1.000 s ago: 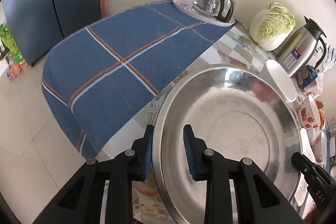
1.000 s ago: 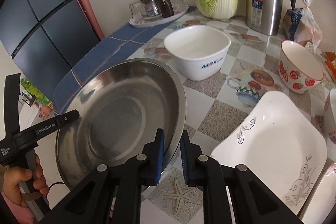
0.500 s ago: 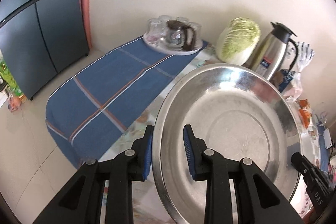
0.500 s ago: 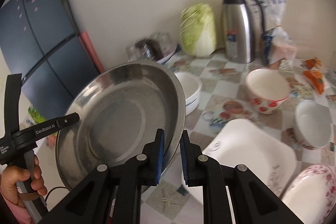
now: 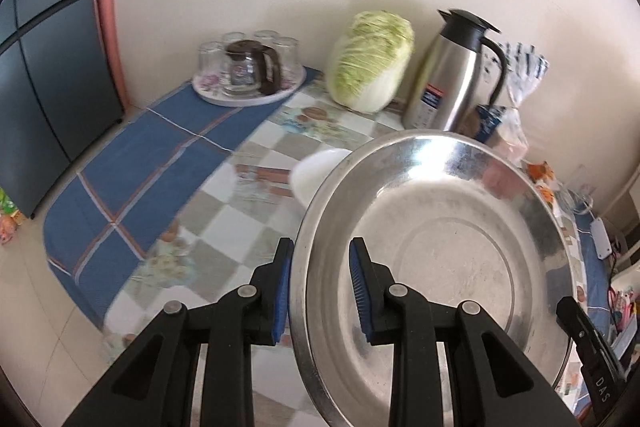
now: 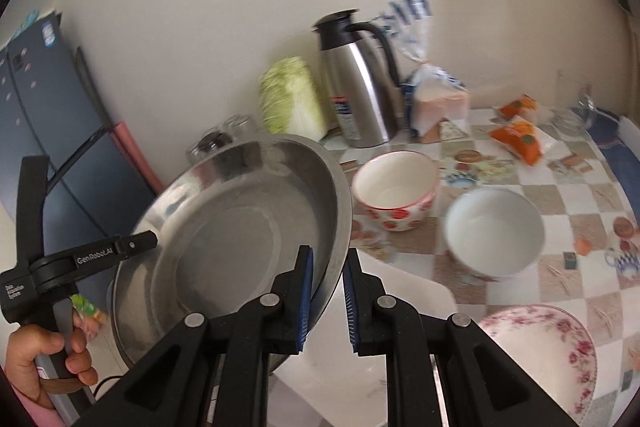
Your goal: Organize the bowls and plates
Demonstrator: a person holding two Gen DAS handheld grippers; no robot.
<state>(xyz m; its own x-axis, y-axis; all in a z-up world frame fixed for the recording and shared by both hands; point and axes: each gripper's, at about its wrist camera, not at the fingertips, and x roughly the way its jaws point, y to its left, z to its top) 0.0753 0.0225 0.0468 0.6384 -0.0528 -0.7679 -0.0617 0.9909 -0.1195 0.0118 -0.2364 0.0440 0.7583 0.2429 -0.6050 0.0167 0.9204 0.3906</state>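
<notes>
A large steel basin point(image 5: 440, 251) is held in the air above the table, tilted. My left gripper point(image 5: 320, 287) is shut on its left rim. My right gripper point(image 6: 326, 295) is shut on its right rim, and the basin point(image 6: 240, 227) fills the left of the right wrist view. On the table stand a strawberry-patterned bowl point(image 6: 394, 195), a plain white bowl point(image 6: 494, 231), a rose-patterned bowl point(image 6: 536, 351) and a white square plate point(image 6: 400, 291) under my right gripper. Another white bowl point(image 5: 320, 171) shows behind the basin's rim.
At the back by the wall stand a cabbage point(image 5: 370, 61), a steel thermos jug point(image 5: 454, 71), a bagged loaf point(image 6: 436, 99) and a tray of glasses with a glass pot point(image 5: 248, 71). A blue cloth point(image 5: 132, 163) covers the table's left end. Orange packets point(image 6: 516, 135) lie at the right.
Both grippers have lifted the basin off the table and carried it up and to the right. More of the table and wall now shows in both views.
</notes>
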